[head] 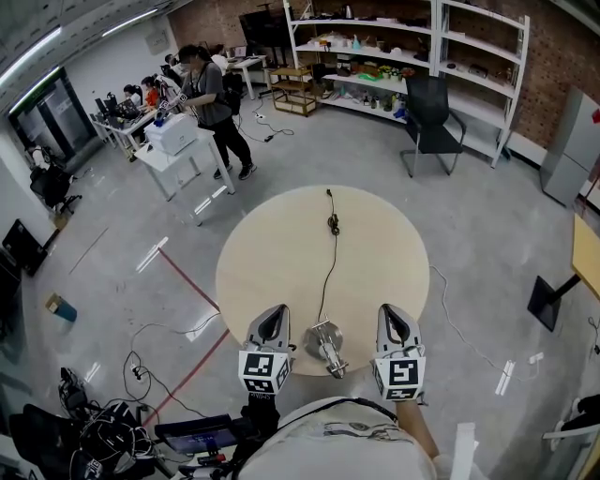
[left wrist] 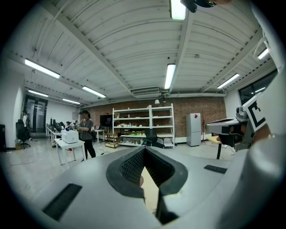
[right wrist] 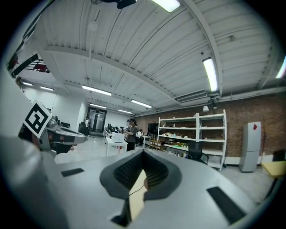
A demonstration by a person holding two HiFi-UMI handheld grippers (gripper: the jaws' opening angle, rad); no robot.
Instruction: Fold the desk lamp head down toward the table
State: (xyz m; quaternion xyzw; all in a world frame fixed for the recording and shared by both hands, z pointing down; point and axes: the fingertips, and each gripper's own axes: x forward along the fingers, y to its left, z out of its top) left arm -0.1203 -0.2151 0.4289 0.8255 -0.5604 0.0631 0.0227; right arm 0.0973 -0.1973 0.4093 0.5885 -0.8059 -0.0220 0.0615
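Desk lamp runs near-to-far at table near edge

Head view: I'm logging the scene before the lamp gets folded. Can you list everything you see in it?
table: one, beige, round, centre
lamp: one, silver, table's near edge, between the tongs
cable: one, black, from the lamp across the table
chair: one, black, beyond the table, by the shelves
shelves: white, stocked, along the brick wall
standing person: one, grey top, upper left
desk: one, white, beside that person
printer: one, white, on the desk
fridge: one, grey, right edge
tape: one red line, floor left of the table
left tongs: grey, shut, empty, left of the lamp
right tongs: grey, shut, empty, right of the lamp
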